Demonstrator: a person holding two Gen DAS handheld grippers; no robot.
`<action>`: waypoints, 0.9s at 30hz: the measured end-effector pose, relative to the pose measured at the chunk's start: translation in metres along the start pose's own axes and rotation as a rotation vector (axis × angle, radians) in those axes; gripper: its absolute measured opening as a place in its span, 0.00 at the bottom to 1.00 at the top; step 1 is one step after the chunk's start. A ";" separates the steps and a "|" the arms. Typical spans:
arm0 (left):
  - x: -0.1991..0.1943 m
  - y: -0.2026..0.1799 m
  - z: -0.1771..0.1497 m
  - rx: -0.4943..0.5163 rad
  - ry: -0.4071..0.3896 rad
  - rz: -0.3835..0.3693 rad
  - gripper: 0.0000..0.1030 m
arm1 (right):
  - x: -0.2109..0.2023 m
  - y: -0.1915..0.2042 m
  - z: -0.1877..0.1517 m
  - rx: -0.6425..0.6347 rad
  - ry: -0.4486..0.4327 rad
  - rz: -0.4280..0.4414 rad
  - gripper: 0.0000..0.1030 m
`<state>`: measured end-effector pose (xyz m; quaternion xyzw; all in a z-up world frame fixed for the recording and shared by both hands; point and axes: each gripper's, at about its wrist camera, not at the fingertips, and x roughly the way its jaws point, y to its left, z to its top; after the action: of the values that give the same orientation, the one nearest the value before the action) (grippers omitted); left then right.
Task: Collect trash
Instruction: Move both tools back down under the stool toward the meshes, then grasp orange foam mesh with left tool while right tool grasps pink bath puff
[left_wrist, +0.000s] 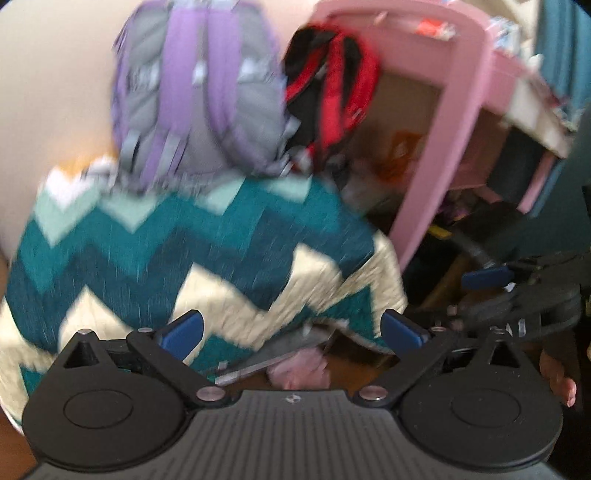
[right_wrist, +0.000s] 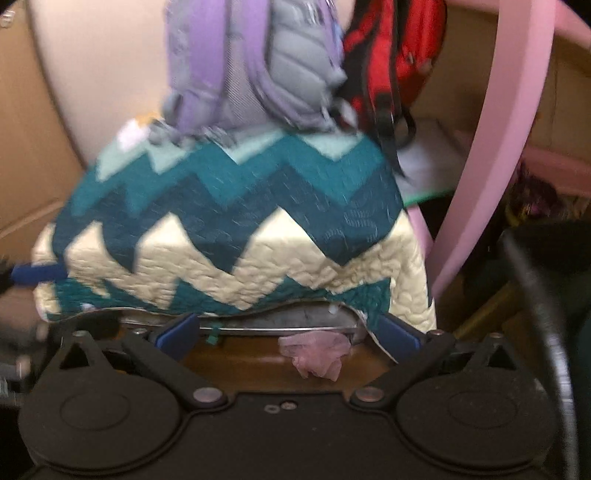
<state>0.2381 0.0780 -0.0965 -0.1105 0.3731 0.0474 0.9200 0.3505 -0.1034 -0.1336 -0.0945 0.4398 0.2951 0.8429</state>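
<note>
Left gripper (left_wrist: 291, 334): jaws spread, empty; crumpled pink wad (left_wrist: 301, 369) lies on the dark floor just ahead, under the edge of the chevron quilt (left_wrist: 207, 236). Right gripper (right_wrist: 288, 332): jaws spread, empty; the wad (right_wrist: 317, 352) sits between its fingertips, slightly right of centre, no clear long axis. Judged nearer and better aligned: right.

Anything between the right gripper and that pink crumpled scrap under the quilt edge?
Right wrist view: only bare brown floor lies between the open right gripper and the pink scrap.
</note>
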 end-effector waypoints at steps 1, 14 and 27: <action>0.012 0.003 -0.009 -0.013 0.020 0.008 1.00 | 0.017 -0.003 -0.002 0.011 0.014 -0.016 1.00; 0.181 0.024 -0.141 -0.079 0.367 0.117 1.00 | 0.205 -0.031 -0.054 0.058 0.201 -0.059 1.00; 0.276 0.013 -0.256 -0.011 0.659 0.049 1.00 | 0.330 -0.038 -0.093 0.030 0.338 -0.024 1.00</action>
<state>0.2607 0.0304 -0.4694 -0.1158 0.6530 0.0331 0.7477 0.4531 -0.0360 -0.4564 -0.1357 0.5784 0.2582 0.7618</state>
